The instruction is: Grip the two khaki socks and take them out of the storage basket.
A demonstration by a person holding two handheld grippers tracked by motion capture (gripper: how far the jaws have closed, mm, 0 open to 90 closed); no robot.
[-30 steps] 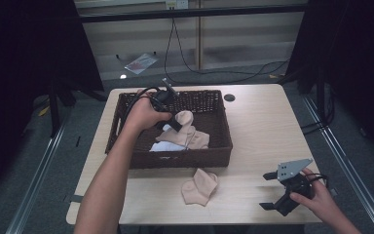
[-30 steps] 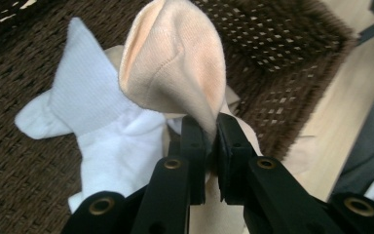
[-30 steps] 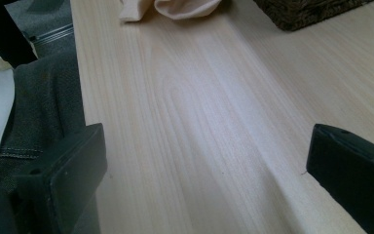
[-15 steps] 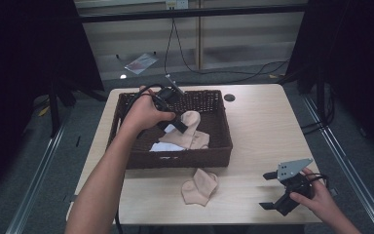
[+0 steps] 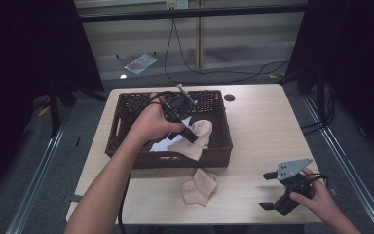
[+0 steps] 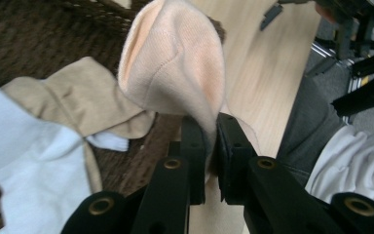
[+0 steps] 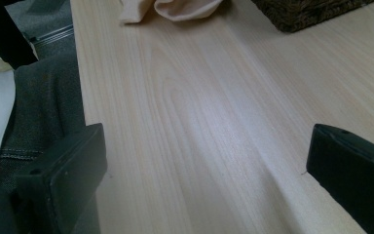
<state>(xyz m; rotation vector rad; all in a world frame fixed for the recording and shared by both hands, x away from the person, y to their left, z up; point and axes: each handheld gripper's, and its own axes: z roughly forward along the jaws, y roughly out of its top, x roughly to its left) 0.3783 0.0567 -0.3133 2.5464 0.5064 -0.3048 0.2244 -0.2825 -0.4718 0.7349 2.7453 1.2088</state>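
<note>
Peach knit is what I have pinched in my left gripper [image 6: 205,146]: both black jaws are pressed together on a fold of the peach sock [image 6: 175,63], and the cloth balloons up above the pads, so the grip looks to be near one end with the rest free to hang. In the high view that sock [image 5: 198,136] trails from the gripper toward five o'clock, its lower part draped over the near wall of the woven basket [image 5: 121,126], partly in and partly out. I judge I am taking it by one end so it drags clear of the others rather than lifting the heap.

Below the jaws lie a tan sock [image 6: 78,102] and a white sock [image 6: 34,170], both on the basket floor, at nine and seven o'clock from the grip.

At six o'clock from the basket, just beside its wall, a second peach sock [image 5: 200,186] rests crumpled on the wooden table [image 5: 268,136], probably the drop spot.

My right gripper [image 5: 285,187] sits at four o'clock near the table edge, jaws wide apart over bare wood, holding nothing and out of the way.
</note>
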